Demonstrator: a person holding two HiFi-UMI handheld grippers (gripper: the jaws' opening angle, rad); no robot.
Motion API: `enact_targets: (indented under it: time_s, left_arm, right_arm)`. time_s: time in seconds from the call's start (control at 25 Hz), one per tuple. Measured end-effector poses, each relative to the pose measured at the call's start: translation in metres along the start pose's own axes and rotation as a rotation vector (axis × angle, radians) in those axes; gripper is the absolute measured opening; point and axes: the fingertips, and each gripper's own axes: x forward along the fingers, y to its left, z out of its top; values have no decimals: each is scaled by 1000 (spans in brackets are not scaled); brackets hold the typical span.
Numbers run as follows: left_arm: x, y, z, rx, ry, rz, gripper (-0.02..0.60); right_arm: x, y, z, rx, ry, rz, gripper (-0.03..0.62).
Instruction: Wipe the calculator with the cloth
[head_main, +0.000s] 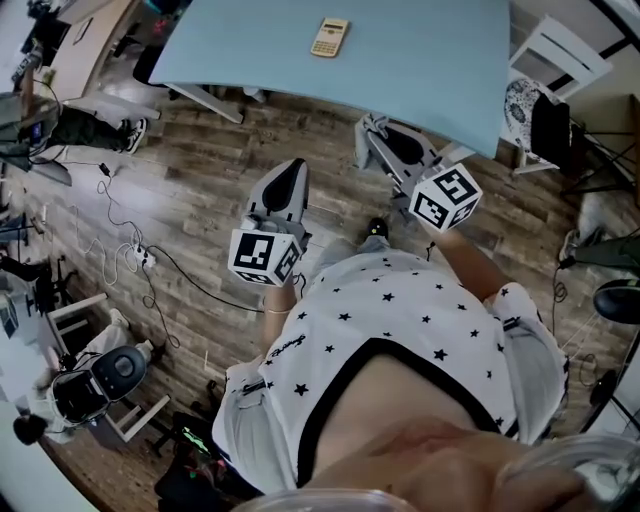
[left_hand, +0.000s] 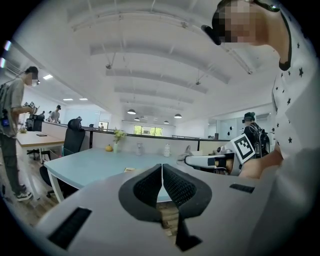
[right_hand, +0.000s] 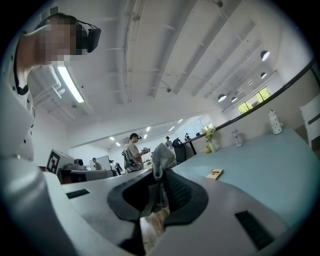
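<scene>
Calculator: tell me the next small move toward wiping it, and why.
Probably carry the right gripper forward to the calculator. Its jaws clamp the cloth, while the calculator lies untouched, well ahead of both grippers on the blue table.

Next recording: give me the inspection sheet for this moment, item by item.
Surface: light blue table, mostly bare.
Job's things: calculator flat on the table, untouched; grey cloth pinched in the right tool.
Clutter: plant vase and small items at the table's far edge, away from the calculator.
Tools: left tool jaws together, empty; right tool shut on the cloth; both over the floor, short of the table.
Cables: power strip and loose leads on the wooden floor, to the person's left.
Surroundings: open office; white chair by the table, other people at desks beyond.
</scene>
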Motion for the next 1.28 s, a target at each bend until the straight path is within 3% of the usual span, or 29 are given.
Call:
enact_targets:
  time_s: [0.44,0.92,1.28]
  left_arm:
    - [60,16,12,-2,-10,-83,31]
    - [177,95,49,50,-8,-309,31]
    - [224,143,58,67,5,-388,31]
  right_arm:
    - [10,-46,23,-8,-22,-88,40]
    - [80,-119,53,-7,-81,-293,41]
    - [125,-156,52,13,-60,-398,41]
